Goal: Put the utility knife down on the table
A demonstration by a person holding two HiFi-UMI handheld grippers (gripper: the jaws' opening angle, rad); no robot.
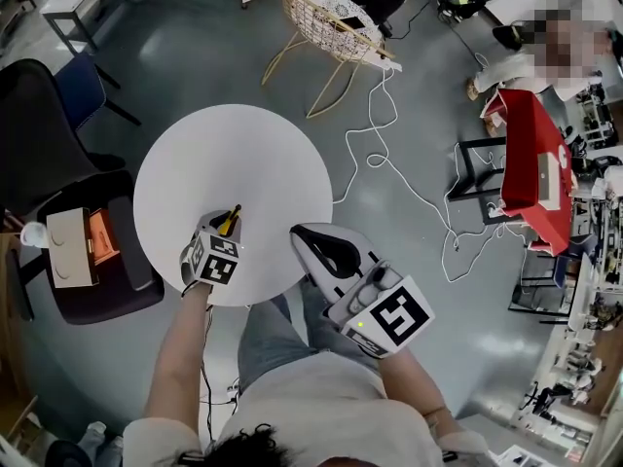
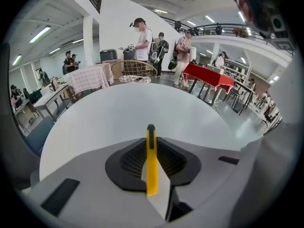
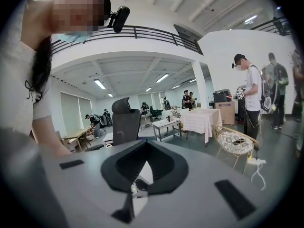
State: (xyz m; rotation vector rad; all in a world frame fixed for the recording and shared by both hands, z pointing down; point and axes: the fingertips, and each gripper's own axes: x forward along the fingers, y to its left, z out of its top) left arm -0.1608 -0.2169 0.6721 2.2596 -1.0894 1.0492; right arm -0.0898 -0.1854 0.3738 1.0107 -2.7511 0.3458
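Observation:
A yellow utility knife [image 1: 230,223] with a black tip is clamped in my left gripper [image 1: 225,227], which hovers over the near edge of the round white table [image 1: 243,163]. In the left gripper view the utility knife [image 2: 151,146] stands edge-on between the jaws of the left gripper [image 2: 153,175], pointing out over the white tabletop [image 2: 142,108]. My right gripper [image 1: 317,242] is at the table's near right rim, shut with nothing in it. Seen in its own view, the right gripper [image 3: 141,177] points level across the room, jaws together.
A dark chair [image 1: 92,290] holding a cardboard box [image 1: 70,247] stands left of the table. A wicker chair [image 1: 336,22] and a white cable [image 1: 389,163] lie beyond it on the floor. A red table [image 1: 531,159] is at the right. People [image 2: 142,37] stand further off.

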